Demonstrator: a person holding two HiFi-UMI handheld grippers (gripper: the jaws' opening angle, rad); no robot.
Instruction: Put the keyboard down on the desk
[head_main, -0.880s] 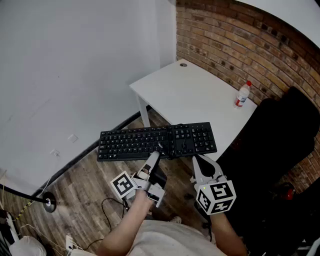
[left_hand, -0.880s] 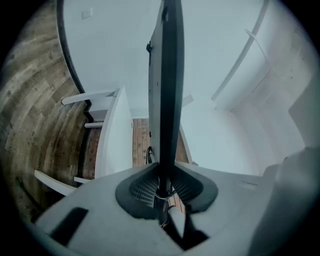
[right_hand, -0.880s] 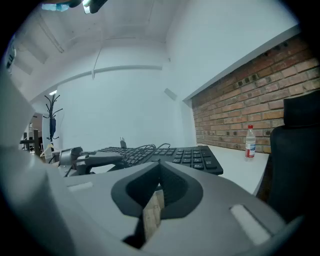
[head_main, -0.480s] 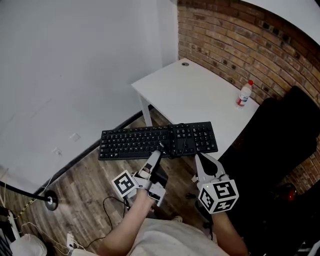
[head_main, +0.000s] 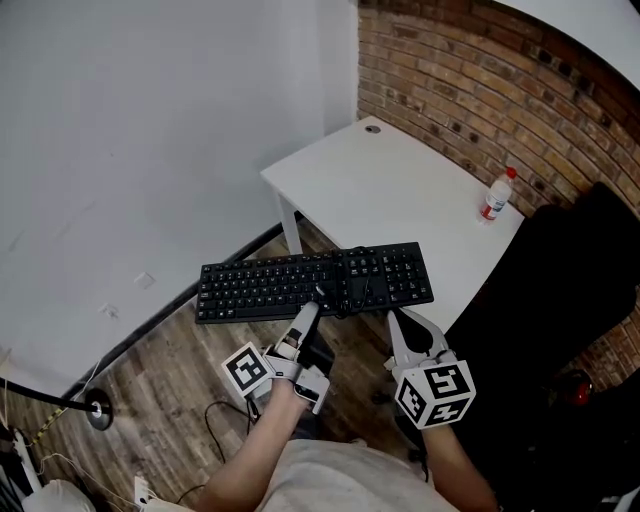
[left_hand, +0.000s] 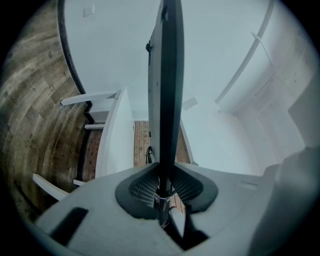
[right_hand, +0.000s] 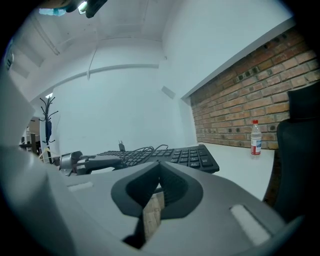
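The counter (head_main: 380, 190) is white and stands in the corner of the room, well ahead of both tools. A plain white wall (head_main: 150, 130) is on one side of it and a brick wall (head_main: 470, 80) on the other. A plastic bottle (head_main: 497, 194) with a red cap stands upright on the counter, near the brick wall and far ahead of the right tool, to its right. The floor (head_main: 170, 380) under the tools is of wood planks. A black chair (head_main: 560, 300) is to the right of the right tool.

The keyboard (head_main: 315, 281) is black and is in the air, level, just ahead of the tools and before the near edge of the counter. It lies not yet on the counter. The left tool (head_main: 312, 308) is closed on its near long edge, about at the middle. In the left gripper view the keyboard is seen edge-on, pressed between the two jaws. The left forearm comes from below and the tool points up and forward.

The right tool (head_main: 396, 322) is beside the left one, also pointing forward. Its jaws are together with nothing between them. Its tips are close to the near edge of the keyboard, at the number-pad end; I cannot tell if they touch it. A cable (right_hand: 140, 152) lies in loops on the keys.
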